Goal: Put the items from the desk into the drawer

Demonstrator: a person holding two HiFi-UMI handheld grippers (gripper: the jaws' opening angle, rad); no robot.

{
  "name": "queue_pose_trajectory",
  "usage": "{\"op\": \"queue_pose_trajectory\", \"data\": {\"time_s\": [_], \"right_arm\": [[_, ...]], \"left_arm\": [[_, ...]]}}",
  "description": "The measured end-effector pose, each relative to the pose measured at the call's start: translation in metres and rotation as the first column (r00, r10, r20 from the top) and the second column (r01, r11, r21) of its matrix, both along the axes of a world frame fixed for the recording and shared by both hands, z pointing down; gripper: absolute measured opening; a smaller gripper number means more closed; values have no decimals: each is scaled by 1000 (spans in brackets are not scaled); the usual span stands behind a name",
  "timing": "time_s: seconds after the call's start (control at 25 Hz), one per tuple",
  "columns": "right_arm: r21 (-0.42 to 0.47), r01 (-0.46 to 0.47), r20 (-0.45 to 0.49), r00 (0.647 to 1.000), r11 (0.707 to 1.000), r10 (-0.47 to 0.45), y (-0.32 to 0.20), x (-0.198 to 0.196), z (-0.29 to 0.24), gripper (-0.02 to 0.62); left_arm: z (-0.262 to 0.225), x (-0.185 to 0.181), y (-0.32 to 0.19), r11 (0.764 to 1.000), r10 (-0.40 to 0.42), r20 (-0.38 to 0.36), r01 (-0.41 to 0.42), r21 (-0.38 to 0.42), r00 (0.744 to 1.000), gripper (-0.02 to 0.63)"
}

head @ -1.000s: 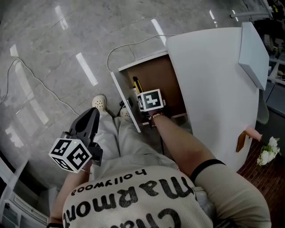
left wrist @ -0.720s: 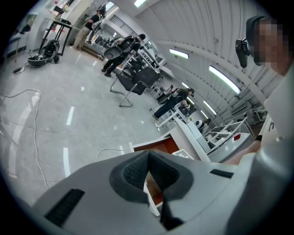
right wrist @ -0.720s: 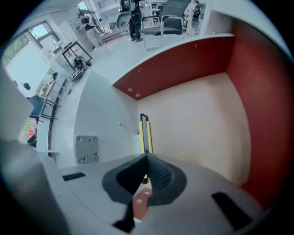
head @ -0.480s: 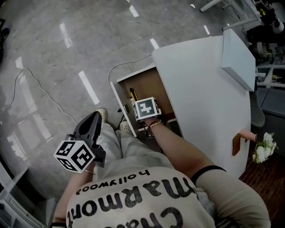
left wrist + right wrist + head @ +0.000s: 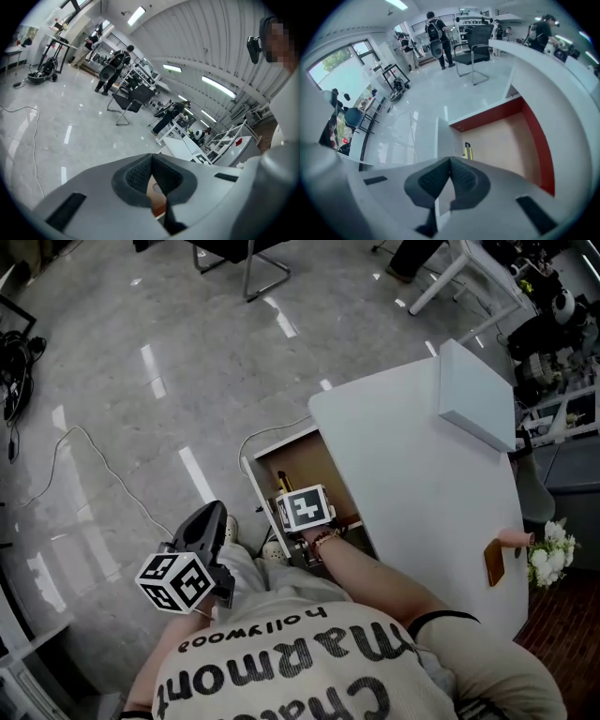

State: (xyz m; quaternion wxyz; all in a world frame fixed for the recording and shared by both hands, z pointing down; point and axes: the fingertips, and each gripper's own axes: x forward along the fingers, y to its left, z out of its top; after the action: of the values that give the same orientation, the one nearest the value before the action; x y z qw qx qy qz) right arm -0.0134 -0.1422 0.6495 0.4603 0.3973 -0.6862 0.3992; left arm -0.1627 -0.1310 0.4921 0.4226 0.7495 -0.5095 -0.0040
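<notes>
The white desk (image 5: pixel 412 474) has its drawer (image 5: pixel 314 470) pulled open, brown inside. A yellow and black item (image 5: pixel 467 150) lies in the drawer near its white front panel (image 5: pixel 445 136); in the head view this item (image 5: pixel 283 481) shows just beyond the marker cube. My right gripper (image 5: pixel 450 160) hangs over the drawer's front, pointing steeply down, jaws shut with nothing between them. In the head view the right gripper (image 5: pixel 302 507) is mostly covered by its cube. My left gripper (image 5: pixel 216 512) is held out over the floor left of the drawer, and in its own view the left gripper (image 5: pixel 152 157) is shut and empty.
A pale flat box (image 5: pixel 476 395) lies on the desk's far part. A brown flat item (image 5: pixel 494 563) sits at the desk's right edge, with white flowers (image 5: pixel 544 554) beside it. A cable (image 5: pixel 103 465) trails across the shiny floor. Office chairs and people stand farther off.
The right gripper has come up out of the drawer and toward its front edge. The left gripper has risen a little. The head view has tipped up, showing more floor.
</notes>
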Motion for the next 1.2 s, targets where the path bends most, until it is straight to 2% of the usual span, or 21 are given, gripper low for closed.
{"op": "queue_pose_trajectory", "data": {"time_s": [0.16, 0.4, 0.56, 0.8, 1.0, 1.2], "right_arm": [[41, -28, 74, 997, 999, 25, -6, -11, -35, 3], [141, -3, 128, 992, 990, -16, -14, -24, -87, 3], [196, -20, 189, 982, 980, -17, -16, -29, -121, 3], [314, -14, 243, 968, 949, -66, -25, -33, -174, 3], [369, -40, 311, 947, 928, -83, -23, -35, -212, 3], [442, -92, 404, 908, 892, -107, -27, -25, -247, 3]], "left_arm": [[-19, 0, -1, 999, -12, 11, 11, 35, 1000, -2], [-46, 2, 4, 996, -25, 24, 23, 81, 999, -2], [-63, 3, 14, 993, -44, 31, 40, 111, 999, -2], [-83, 4, 21, 985, -80, 28, 75, 155, 996, -2], [-102, 11, 29, 977, -90, 31, 82, 198, 995, -2], [-119, 22, 35, 964, -111, 28, 101, 247, 993, -2]]}}
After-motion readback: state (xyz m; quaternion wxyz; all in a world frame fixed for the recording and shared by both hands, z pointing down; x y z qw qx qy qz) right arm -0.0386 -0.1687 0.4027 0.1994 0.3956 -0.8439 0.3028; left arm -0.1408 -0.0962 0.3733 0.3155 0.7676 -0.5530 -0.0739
